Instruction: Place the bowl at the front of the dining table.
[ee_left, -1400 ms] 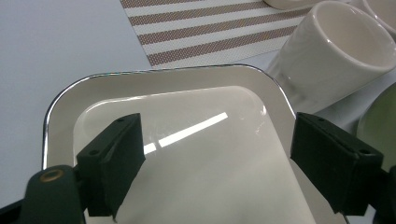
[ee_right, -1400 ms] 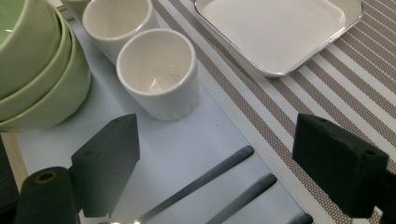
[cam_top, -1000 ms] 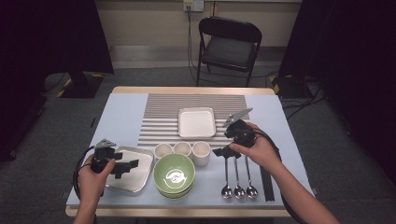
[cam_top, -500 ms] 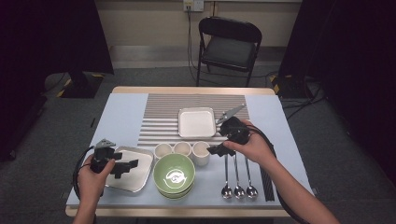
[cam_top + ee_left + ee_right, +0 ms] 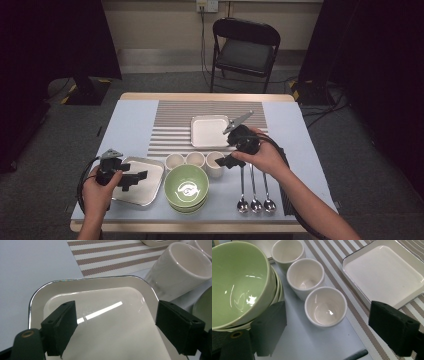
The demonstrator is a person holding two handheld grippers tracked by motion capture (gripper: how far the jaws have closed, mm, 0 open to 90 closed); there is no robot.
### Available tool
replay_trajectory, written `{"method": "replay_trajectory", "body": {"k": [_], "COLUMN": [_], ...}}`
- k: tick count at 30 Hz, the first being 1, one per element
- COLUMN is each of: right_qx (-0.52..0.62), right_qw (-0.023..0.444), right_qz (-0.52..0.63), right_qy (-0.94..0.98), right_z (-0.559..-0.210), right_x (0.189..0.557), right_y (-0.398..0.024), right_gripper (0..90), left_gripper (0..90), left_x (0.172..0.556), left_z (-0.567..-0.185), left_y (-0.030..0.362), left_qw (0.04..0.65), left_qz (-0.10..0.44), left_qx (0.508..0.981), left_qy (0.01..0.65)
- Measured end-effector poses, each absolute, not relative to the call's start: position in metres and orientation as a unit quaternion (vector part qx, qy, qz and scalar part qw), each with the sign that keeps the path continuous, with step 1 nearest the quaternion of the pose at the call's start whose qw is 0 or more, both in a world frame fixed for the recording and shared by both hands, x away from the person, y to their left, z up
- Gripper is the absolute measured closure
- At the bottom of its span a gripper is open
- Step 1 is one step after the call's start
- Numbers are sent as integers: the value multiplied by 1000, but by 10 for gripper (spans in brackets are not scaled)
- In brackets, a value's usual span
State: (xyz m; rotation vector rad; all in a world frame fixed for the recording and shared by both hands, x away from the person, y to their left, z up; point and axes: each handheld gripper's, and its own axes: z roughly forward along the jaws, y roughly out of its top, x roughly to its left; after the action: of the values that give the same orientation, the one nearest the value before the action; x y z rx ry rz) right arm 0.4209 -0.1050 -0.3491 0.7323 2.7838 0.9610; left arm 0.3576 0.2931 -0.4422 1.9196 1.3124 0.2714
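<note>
Cup: the nearest white cup (image 5: 325, 306) stands upright at the right end of a row of three, on the blue table (image 5: 127, 122) just off the striped mat (image 5: 359, 315); it sits dead ahead between the jaws of the right gripper (image 5: 327, 327)
Right gripper: spread wide, pinching nothing; seemingly above the rim, though height is hard to judge
Neighbours: second cup (image 5: 305, 277) touching or nearly so; green bowl (image 5: 237, 282) beside
Left gripper: (image 5: 112, 327) spread over the steel tray (image 5: 40, 297), farther from the cup
</note>
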Motion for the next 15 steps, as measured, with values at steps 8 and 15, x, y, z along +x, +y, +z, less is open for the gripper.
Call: {"method": "replay_trajectory", "body": {"k": [8, 15], "right_qx": [232, 225], "right_qw": [48, 46], "right_qz": [316, 313], "right_qy": [919, 922], "right_z": [-352, -352], "right_x": [422, 421], "right_y": [-95, -86], "right_gripper": [143, 143], "left_gripper": [171, 171], "left_x": [357, 358], "left_z": [-441, -441], "left_y": [295, 296], "left_qw": [389, 389], "left_qz": [109, 110], "left_qx": [756, 754], "left_qy": [516, 517]}}
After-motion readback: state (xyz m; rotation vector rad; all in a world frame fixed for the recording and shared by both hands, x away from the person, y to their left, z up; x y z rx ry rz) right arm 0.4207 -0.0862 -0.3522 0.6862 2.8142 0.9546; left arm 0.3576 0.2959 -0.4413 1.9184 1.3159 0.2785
